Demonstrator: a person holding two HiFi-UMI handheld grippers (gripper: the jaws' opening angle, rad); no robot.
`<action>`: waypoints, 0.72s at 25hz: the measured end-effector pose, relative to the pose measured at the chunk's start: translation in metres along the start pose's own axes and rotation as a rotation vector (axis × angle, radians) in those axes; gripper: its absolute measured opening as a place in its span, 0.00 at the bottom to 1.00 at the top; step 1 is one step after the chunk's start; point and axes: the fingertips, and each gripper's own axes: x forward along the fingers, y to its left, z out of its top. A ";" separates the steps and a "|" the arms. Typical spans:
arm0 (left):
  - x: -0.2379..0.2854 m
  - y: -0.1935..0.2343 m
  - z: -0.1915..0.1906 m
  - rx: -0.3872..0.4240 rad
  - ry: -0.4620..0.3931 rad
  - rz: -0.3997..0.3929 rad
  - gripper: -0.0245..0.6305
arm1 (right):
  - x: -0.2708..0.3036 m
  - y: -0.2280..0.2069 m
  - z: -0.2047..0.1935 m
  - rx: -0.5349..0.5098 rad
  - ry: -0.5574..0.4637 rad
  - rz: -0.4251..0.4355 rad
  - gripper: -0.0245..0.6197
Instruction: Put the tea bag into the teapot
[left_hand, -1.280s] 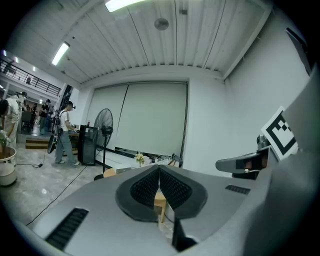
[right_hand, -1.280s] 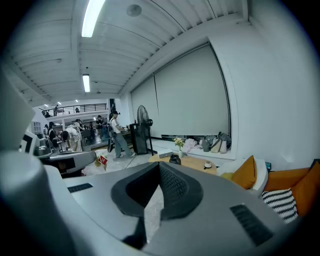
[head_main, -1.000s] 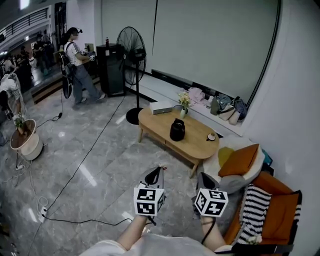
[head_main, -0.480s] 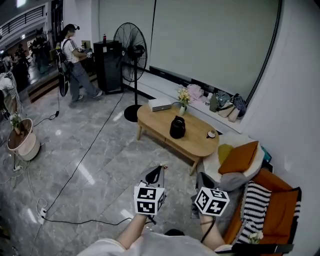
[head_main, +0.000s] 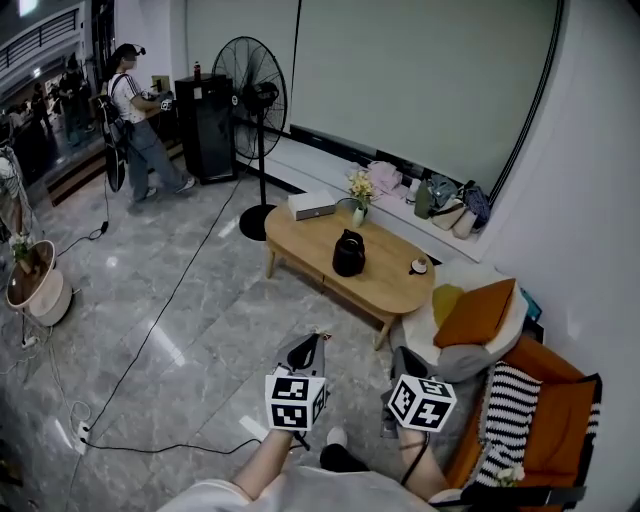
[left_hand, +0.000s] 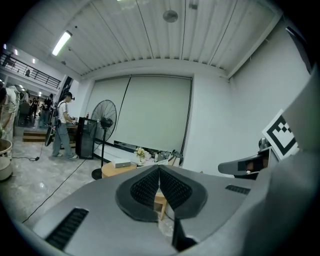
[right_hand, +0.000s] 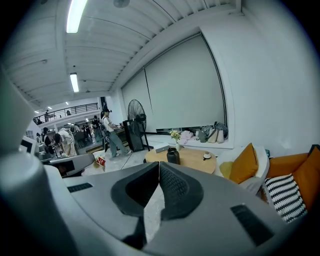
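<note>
left tool (left_hand: 159, 172): jaws pressed together, nothing between | right tool (right_hand: 159, 167): jaws pressed together, nothing between | black round teapot (head_main: 349, 253): upright on oval wooden surface (head_main: 385, 285), well apart from both tools | tea bag: too small to make out

Found moderate, even indoor light from ceiling tubes (right_hand: 76, 15). Noted white glare streaks on glossy floor (head_main: 165, 345); only a soft, faint shadow under table (head_main: 385, 282). Recorded strong barrel bending toward edges in all views, with black corners in both gripper views. Found left gripper (left_hand: 159, 169) and right gripper (right_hand: 159, 165) bodies blurred close to lens; background fairly sharp, slightly grainy.
</note>
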 end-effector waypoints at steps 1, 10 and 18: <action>0.006 0.000 0.001 0.002 0.004 0.000 0.06 | 0.006 -0.003 0.002 0.003 0.004 0.001 0.09; 0.069 0.002 0.016 0.019 0.011 0.027 0.06 | 0.065 -0.028 0.033 0.001 0.019 0.034 0.09; 0.121 -0.003 0.031 0.029 0.014 0.054 0.06 | 0.105 -0.063 0.058 0.009 0.029 0.046 0.09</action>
